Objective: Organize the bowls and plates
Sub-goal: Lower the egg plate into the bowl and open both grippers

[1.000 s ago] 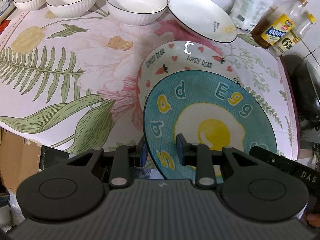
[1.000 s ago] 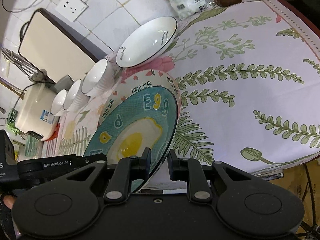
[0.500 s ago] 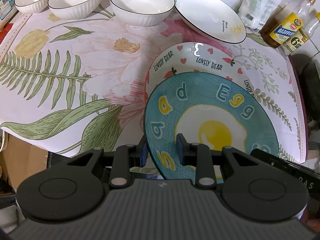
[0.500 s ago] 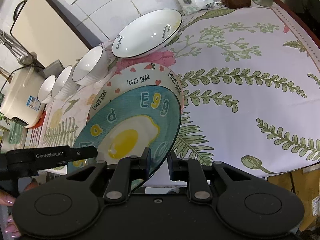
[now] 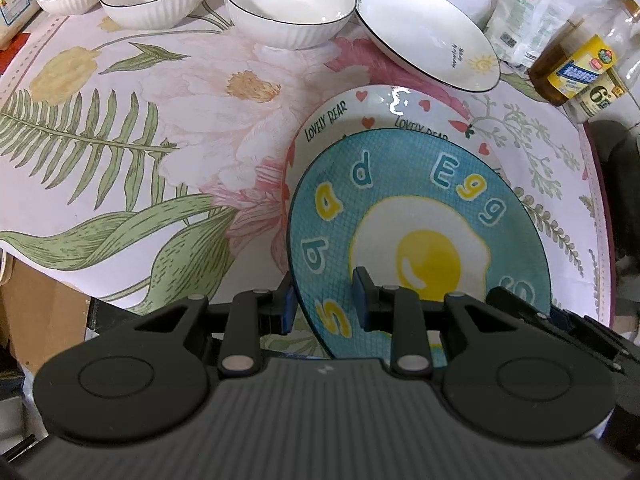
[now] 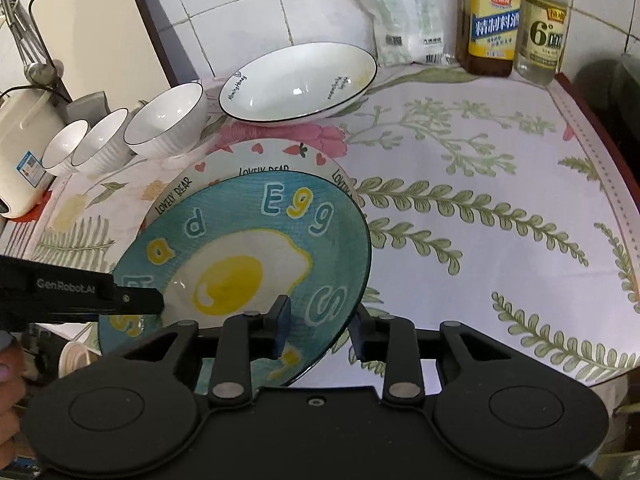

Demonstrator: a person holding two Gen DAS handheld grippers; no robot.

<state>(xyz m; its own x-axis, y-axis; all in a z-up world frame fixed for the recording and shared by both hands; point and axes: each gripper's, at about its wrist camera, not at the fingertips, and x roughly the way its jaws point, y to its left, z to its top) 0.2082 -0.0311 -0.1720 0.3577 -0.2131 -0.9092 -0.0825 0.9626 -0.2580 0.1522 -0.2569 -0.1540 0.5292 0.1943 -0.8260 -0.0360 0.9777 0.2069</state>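
Left wrist view: left hand-held gripper [image 5: 323, 305] is clamped on the near-left rim of a round teal ceramic plate [image 5: 416, 216], one blue pad under the rim, one on the face. The plate has a fine grid texture, a fried-egg picture with a yellow yolk in the middle, and yellow and blue letters around the border, "Egg" readable. It is tilted, overlapping a white round plate with red hearts and "LOVELY BEAR" lettering [image 5: 360, 108] that lies flat on the floral-print tabletop [image 5: 120, 152]; whether the two touch cannot be told.

Right wrist view: right hand-held gripper [image 6: 318, 330] straddles the near-right rim of the same teal plate [image 6: 248, 240]. Its jaws are opening, the rim between them, and the right pad stands clear of the edge. The left gripper's black body enters from the left onto the plate.

Behind, near the tiled wall: a white shallow dish with a thin black rim [image 6: 300, 80] and three white ribbed bowls with black rims [image 6: 120, 136] in a row. Two bottles [image 6: 516, 20] and a white packet [image 6: 404, 20] stand at the wall.
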